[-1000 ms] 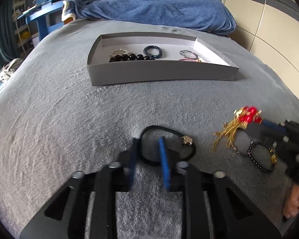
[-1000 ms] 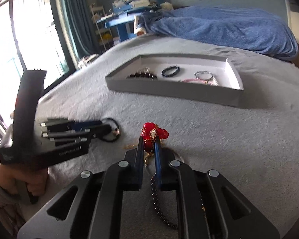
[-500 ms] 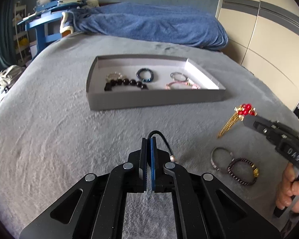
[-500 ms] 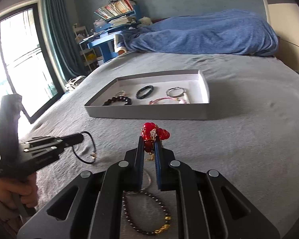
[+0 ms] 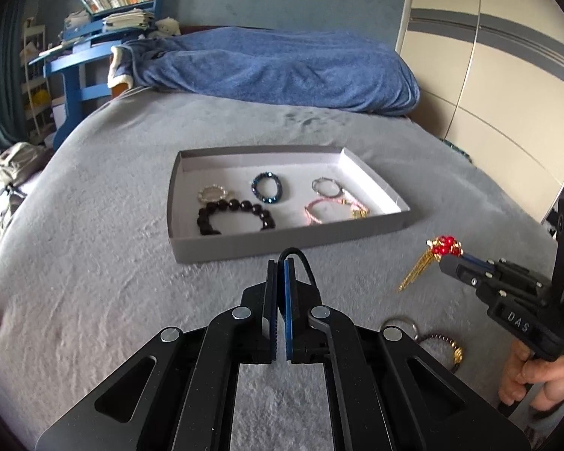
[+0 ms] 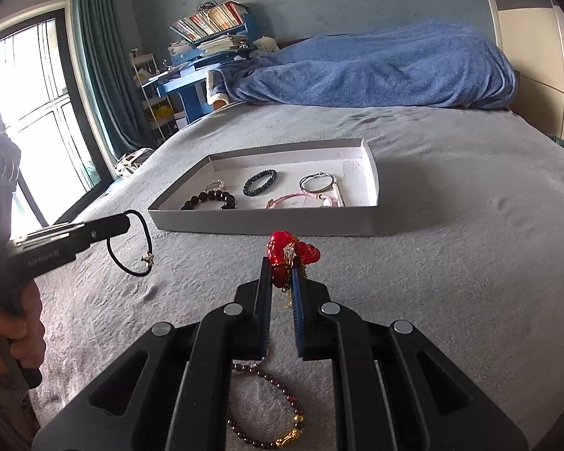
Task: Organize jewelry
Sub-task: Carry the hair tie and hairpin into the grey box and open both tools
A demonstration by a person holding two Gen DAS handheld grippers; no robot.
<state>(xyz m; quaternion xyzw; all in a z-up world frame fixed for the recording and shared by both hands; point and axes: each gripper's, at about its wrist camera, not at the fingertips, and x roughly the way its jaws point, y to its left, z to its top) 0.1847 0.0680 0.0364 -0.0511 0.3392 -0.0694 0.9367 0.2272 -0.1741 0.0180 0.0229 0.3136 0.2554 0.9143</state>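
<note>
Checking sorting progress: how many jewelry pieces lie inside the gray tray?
5: black bead bracelet front-left, pearl one behind it, dark blue one centre, silver ring back-right, pink cord front-right.

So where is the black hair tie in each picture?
Left wrist view: the black hair tie loops from the shut left gripper, low centre.
Right wrist view: it dangles from that gripper at the left, above the grey bedspread.
Shared landmark: the grey tray, just beyond it.

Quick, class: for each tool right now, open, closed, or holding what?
Left tool: closed on the black cord bracelet, lifted off the bed.
Right tool: closed on the red bead ornament with gold tassels.
</note>
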